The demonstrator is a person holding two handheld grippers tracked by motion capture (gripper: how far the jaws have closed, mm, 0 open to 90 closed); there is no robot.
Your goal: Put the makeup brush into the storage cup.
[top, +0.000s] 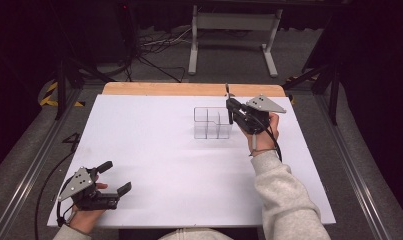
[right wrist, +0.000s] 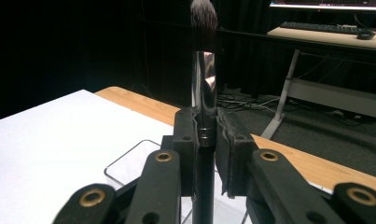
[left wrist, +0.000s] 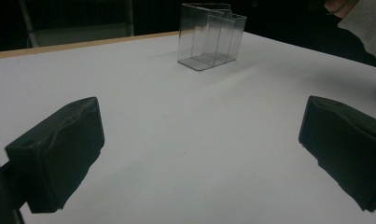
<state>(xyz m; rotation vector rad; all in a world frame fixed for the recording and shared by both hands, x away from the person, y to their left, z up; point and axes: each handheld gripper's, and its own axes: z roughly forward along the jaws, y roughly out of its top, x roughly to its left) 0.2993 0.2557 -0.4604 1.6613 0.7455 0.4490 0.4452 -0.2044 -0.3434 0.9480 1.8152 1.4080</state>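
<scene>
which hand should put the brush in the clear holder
Right. The right gripper already clamps the brush upright beside the clear holder; the left gripper sits open at the near edge.

Counted on the tabletop (top: 154,150): one clear acrylic organiser (top: 212,123), with three compartments made out. One makeup brush (right wrist: 204,70) was seen, bristles up. Two hand-held grippers were counted: left hand-held gripper (top: 113,178) and right hand-held gripper (top: 230,106). Each was carried by one hand, two hands in total. One grey sleeve (top: 284,200) was seen.
</scene>
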